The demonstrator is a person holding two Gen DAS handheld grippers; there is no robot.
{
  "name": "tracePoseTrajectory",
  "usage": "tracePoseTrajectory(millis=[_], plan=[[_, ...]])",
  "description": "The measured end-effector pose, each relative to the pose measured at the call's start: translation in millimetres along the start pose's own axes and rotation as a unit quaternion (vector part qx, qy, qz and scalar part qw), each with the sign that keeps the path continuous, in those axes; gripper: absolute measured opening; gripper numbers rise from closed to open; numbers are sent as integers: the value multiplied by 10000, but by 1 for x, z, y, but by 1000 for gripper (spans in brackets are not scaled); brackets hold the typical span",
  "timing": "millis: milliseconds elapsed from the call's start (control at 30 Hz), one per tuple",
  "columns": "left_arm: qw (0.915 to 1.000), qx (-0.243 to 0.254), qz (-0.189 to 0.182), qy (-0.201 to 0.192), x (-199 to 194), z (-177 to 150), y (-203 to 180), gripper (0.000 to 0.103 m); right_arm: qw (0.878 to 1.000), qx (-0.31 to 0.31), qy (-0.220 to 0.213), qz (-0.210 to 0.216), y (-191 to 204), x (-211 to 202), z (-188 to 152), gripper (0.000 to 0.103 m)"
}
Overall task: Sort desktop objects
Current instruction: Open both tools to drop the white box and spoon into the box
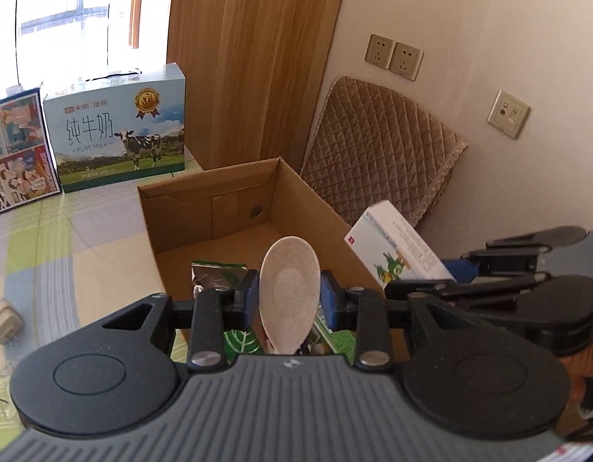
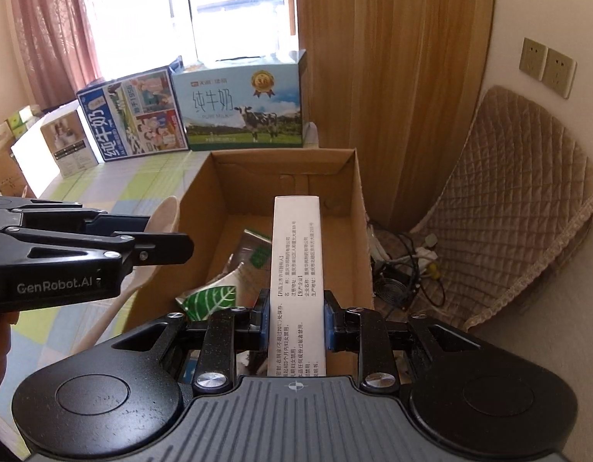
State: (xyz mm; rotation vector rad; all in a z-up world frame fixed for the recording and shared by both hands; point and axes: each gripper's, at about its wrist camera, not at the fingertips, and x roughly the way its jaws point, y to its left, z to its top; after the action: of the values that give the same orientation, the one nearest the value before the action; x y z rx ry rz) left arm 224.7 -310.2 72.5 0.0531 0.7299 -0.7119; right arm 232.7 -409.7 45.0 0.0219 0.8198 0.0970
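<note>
Spoon (image 1: 288, 288) sits pinched in my left gripper (image 1: 288, 295), bowl pointing up and away, the blue pads (image 1: 251, 295) pressing on its sides where the bowl narrows toward the handle. I hold it above the near edge of the open carton (image 1: 257, 208), which stands on the checked tablecloth (image 1: 46, 254). My right gripper (image 2: 296, 323) clamps a white medicine box (image 2: 296, 277) by its long sides, and the box stands up between the fingers over the carton's near right part. From the left camera that box shows at the right, tilted, with a green bird printed on it. Inside the carton, on its floor, lie a green leaf-print packet (image 2: 211, 300) and a dark foil pouch (image 2: 254, 254), both near my end. Beyond the carton, two milk cases (image 2: 242, 109) stand side by side at the far edge of the table by the window. A quilted cushion (image 2: 516, 208) leans on the wall to the right, with tangled cables (image 2: 408, 269) between it and the carton.
</note>
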Motion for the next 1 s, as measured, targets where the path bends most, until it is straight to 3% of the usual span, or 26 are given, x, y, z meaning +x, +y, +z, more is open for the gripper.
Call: tracePoseTrajectory(millis=[500, 1000], plan=[[9987, -469, 188, -19, 32, -1, 20, 28, 9998, 0, 203, 15, -3, 34, 1, 23], [9991, -304, 304, -11, 7, -16, 37, 28, 9995, 138, 199, 199, 10, 40, 0, 23]])
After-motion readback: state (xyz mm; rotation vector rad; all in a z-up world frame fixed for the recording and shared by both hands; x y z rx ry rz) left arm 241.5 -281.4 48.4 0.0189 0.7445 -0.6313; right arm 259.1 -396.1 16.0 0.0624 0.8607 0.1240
